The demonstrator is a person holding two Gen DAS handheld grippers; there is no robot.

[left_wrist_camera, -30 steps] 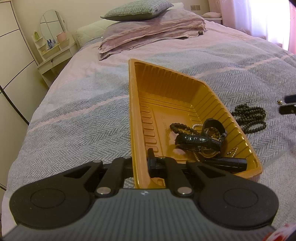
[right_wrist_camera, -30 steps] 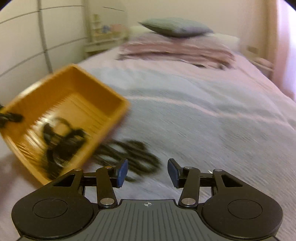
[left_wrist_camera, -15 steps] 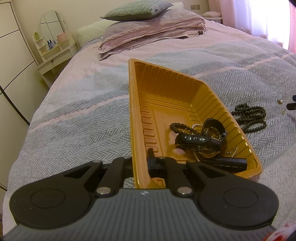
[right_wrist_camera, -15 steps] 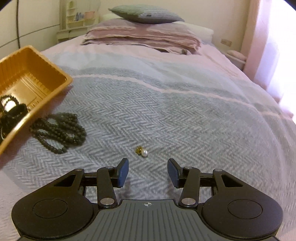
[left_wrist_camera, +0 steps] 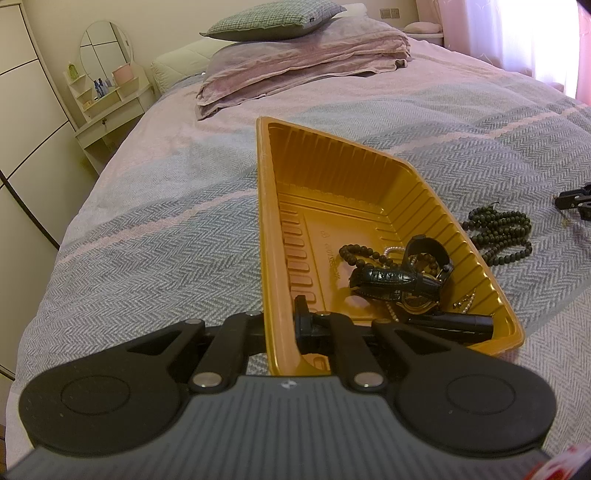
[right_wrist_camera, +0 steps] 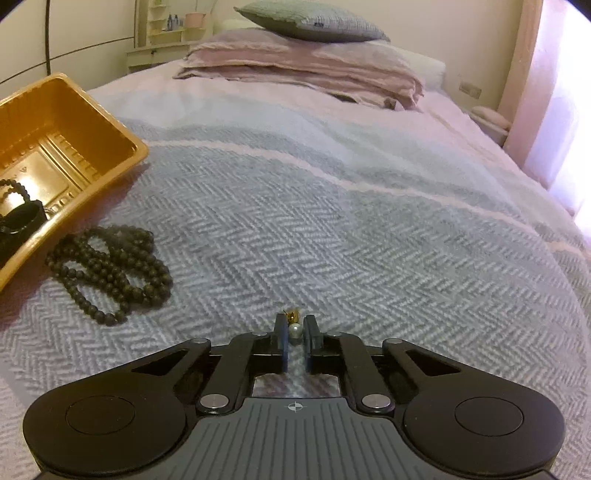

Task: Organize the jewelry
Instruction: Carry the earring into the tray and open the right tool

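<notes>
My left gripper (left_wrist_camera: pixel 282 325) is shut on the near rim of the gold plastic tray (left_wrist_camera: pixel 273 206), which rests tilted on the bed. In the tray lie a black watch (left_wrist_camera: pixel 399 278), a dark bead bracelet (left_wrist_camera: pixel 360 254) and other small pieces. My right gripper (right_wrist_camera: pixel 295 332) has closed around a pearl earring (right_wrist_camera: pixel 294 329) with a gold part, lying on the blanket. A black bead necklace (right_wrist_camera: pixel 110 267) lies on the blanket beside the tray (right_wrist_camera: pixel 88 110); it also shows in the left wrist view (left_wrist_camera: pixel 498 232). The right gripper's tips (left_wrist_camera: pixel 576 199) show at that view's right edge.
The bed is covered with a grey herringbone blanket (right_wrist_camera: pixel 369 240). A folded pink quilt (left_wrist_camera: pixel 303 66) and a grey pillow (left_wrist_camera: pixel 273 18) lie at the head. A dressing table with a mirror (left_wrist_camera: pixel 107 85) and a wardrobe stand to the left.
My right gripper swung right from the tray and necklace to the pearl earring, moved down onto it and closed around it. My left gripper has kept still on the tray rim.
</notes>
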